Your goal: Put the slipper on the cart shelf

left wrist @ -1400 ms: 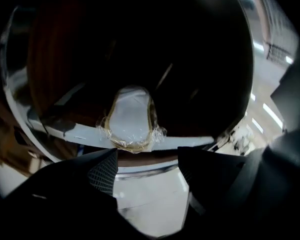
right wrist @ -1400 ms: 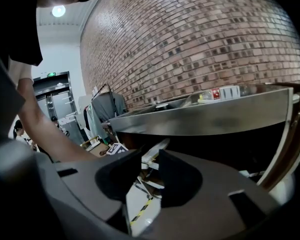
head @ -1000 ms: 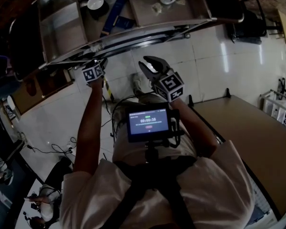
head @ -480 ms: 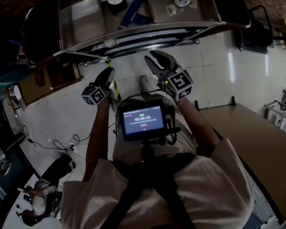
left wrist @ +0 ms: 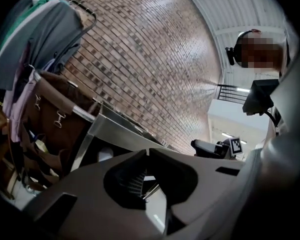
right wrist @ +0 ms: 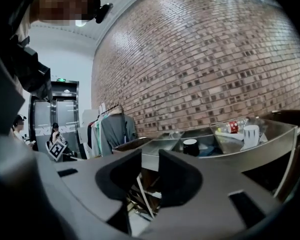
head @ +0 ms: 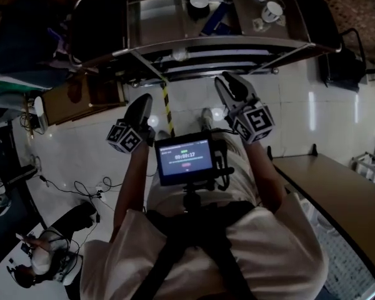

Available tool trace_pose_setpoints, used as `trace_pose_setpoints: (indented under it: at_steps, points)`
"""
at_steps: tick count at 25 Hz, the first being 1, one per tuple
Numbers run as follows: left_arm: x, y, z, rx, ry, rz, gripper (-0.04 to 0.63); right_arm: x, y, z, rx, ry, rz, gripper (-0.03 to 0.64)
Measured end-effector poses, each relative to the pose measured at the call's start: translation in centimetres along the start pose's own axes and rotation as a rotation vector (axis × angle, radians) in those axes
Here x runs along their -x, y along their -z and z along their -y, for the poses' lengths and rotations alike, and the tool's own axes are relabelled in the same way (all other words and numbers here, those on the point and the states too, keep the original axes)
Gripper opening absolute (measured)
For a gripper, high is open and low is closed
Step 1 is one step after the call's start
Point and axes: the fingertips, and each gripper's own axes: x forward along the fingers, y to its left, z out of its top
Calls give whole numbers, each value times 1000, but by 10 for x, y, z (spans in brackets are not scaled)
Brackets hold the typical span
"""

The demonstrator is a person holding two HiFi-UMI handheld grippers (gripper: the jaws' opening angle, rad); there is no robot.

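Steel cart (head: 212, 41) dead ahead at twelve o'clock, mug (head: 273, 10) on top. Left hand-held gripper (head: 145, 100) has just snapped together on nothing; right hand-held gripper (head: 225, 81) slightly apart, empty.

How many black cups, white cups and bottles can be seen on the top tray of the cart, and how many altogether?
black cup: 1
white cup: 1
bottle: 1
Total: 3
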Motion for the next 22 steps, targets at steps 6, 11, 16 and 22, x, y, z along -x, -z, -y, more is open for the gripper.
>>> trace_pose_setpoints:
  at_steps: [6,11,16,22]
  points:
    - [88,-49,-13,30,7,85,1,-8,6,-73,51,4,-4,115]
    - [135,-69,-34,-2,5,54,1,-12,12,-116,74,47,-17,115]
    - [155,-70,-52,-2,81,21,1,-8,11,-136,90,131,-26,115]
    - [170,-65,-56,-34,112,-36,1,6,12,-162,66,172,0,115]
